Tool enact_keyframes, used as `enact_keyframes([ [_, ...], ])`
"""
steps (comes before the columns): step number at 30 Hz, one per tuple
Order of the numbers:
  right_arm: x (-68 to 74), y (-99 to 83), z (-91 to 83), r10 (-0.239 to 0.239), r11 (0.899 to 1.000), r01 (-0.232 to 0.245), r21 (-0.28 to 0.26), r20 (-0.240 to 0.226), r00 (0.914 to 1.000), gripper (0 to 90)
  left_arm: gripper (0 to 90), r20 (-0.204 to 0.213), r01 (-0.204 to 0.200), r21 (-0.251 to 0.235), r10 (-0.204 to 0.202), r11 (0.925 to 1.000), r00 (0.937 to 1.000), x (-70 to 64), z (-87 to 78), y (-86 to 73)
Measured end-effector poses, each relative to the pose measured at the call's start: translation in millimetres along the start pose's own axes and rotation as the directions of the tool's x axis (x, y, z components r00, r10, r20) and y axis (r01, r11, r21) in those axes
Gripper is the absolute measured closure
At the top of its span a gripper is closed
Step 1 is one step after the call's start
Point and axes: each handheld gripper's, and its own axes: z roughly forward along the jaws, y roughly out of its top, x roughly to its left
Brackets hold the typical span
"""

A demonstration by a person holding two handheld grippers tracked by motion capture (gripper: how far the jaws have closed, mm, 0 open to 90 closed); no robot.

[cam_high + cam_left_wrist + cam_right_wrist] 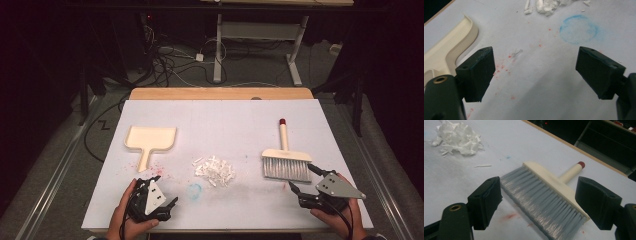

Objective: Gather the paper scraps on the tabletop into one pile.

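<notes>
Both the left hand-held gripper point(164, 192) and right hand-held gripper point(302, 179) hover low, jaws spread.

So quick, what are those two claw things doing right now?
Left gripper: open, holding nothing.
Right gripper: open, empty, near the brush.

Table point(220, 112): white sheet across the centre of the frame.
Dustpan point(149, 140): cream, centre left, handle toward the bottom.
Paper scraps point(215, 169): white pile, centre.
Brush point(285, 161): centre right, grey bristles pointing down.
Left gripper point(165, 190): lower left, hand-held, jaws apart.
Right gripper point(301, 179): lower right, jaws apart just below the bristles.
</notes>
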Motion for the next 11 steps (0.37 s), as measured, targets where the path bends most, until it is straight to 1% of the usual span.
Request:
enact_keyframes([
  [11,0.9,1.2,0.8,-0.011,1.000,0.011,0.006,-0.003,0.9999,22.2,15.4,0.002,0.003,-0.002,-0.003,1.0000,1.0000,0.2,-1.0,-0.2],
])
